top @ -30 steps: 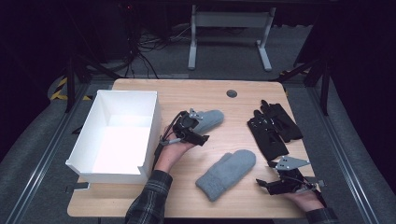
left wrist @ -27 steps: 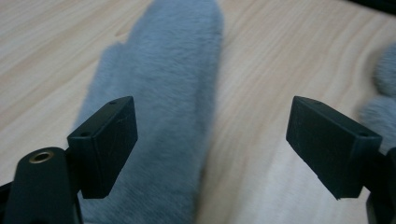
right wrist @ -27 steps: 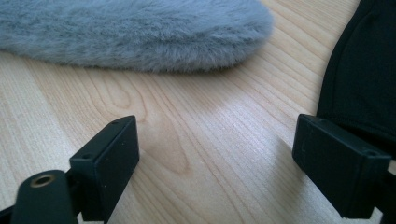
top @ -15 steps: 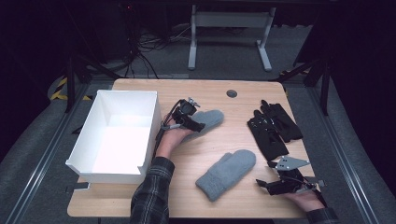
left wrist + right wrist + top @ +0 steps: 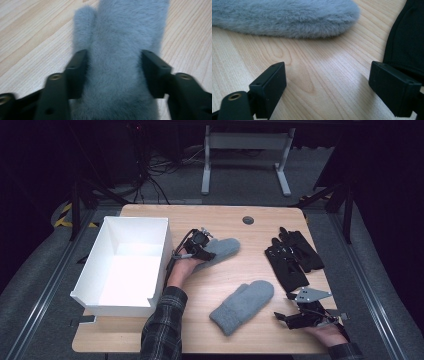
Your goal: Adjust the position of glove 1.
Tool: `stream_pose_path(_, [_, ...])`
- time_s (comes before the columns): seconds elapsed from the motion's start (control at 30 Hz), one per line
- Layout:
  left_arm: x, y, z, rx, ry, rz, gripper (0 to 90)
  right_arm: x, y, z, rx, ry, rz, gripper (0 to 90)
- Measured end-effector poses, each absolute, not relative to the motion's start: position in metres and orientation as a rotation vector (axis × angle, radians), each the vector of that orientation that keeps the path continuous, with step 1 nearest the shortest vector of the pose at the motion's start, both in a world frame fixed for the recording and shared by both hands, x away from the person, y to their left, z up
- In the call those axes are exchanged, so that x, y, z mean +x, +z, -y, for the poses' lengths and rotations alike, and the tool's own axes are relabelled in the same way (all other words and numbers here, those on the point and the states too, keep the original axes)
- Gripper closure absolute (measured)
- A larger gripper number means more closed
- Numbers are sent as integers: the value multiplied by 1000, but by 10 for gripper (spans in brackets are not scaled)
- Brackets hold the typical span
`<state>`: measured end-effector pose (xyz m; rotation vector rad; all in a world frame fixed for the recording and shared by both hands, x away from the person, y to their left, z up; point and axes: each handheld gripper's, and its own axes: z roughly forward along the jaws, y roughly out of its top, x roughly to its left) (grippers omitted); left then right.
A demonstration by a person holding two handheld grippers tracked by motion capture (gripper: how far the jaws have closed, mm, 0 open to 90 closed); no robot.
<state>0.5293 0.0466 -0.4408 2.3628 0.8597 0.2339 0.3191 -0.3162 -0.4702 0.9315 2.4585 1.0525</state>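
Since the earlier frames, the left gripper (image 5: 204,245) had slid up the table onto the far mitten (image 5: 222,249), and its jaws had just been closing, now pressing that mitten's cuff on both sides. That mitten lay beside the white box (image 5: 162,227). The right gripper (image 5: 295,316) rested wide open on the table (image 5: 240,215), holding nothing, between the near mitten (image 5: 244,305) and the black gloves (image 5: 292,255).
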Motion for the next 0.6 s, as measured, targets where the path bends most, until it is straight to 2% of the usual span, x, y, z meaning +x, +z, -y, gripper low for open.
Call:
stream_pose_path(0.13, [527,-436,-49,2341,216,-880,684,319,-470,316,932,1053,-2458,149])
stream_pose_path(0.23, [525,-434,-51,2319,209,-906,750,319,-470,316,932,1053,-2458,148])
stream_pose_path(0.37, [522,-429,-52,2313,215,-941,793,319,-470,316,932,1053,-2458,148])
stream_pose_path(0.6, [510,-417,-52,2306,189,-970,800,319,-470,316,932,1053,-2458,148])
